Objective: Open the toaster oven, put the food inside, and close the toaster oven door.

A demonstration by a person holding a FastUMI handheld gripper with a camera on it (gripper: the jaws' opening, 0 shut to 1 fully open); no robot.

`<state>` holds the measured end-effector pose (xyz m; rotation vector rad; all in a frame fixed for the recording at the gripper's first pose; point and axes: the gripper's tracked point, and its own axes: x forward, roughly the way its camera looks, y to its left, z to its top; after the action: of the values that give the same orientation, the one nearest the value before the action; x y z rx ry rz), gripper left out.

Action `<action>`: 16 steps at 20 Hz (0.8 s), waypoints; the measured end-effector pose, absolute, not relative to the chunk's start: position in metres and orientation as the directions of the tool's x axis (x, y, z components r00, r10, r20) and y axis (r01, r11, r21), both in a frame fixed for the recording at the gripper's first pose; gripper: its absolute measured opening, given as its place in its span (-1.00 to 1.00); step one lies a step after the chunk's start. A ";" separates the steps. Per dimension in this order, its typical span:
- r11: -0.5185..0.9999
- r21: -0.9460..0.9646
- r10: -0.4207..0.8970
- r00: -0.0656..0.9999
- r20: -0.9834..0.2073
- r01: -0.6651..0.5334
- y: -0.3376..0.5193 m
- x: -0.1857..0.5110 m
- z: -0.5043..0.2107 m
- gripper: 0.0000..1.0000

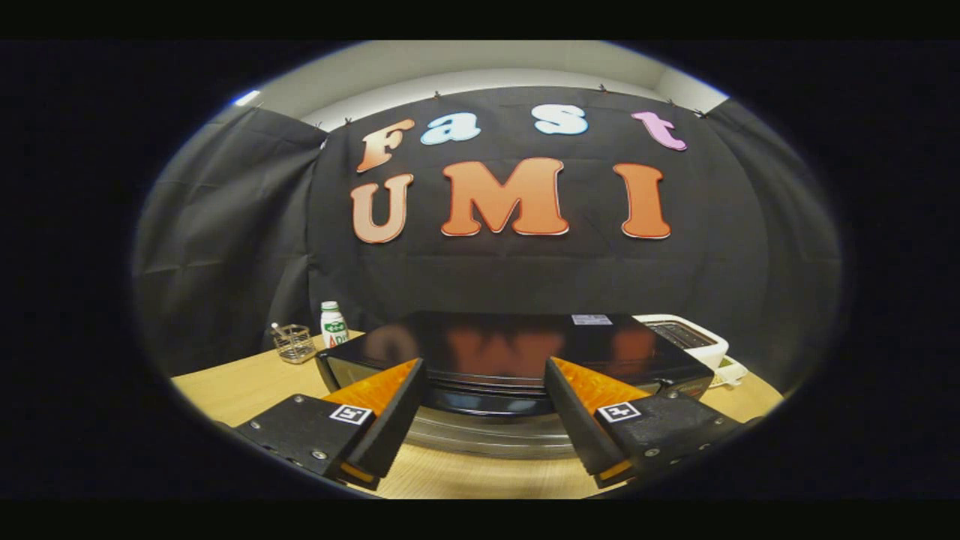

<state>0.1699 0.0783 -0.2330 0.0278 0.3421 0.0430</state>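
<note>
A black toaster oven [517, 352] with a glossy top stands on the wooden table [240, 386], just ahead of my fingers. Its door looks shut, with a shiny metal bar handle [487, 435] running across the front low between the fingers. My gripper [484, 375] is open, its two fingers spread wide in front of the oven's upper front edge, with nothing held between them. Whether the tips touch the oven I cannot tell.
Behind the oven to the left stand a small wire basket [293, 343] and a white bottle with a green label [333, 324]. At the right rear sits a white slot toaster [686, 337] on a pale tray. Black cloth walls close in behind.
</note>
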 end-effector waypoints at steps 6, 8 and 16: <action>0.993 0.057 0.116 0.947 -0.300 -0.103 0.083 0.140 -0.228 0.69; 0.990 0.052 0.139 0.942 -0.305 -0.129 0.086 0.129 -0.228 0.69; 0.951 0.207 0.300 0.858 -0.417 -0.232 0.107 0.054 -0.248 0.68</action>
<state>0.0545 0.1070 -0.2481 0.1517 0.4617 0.2802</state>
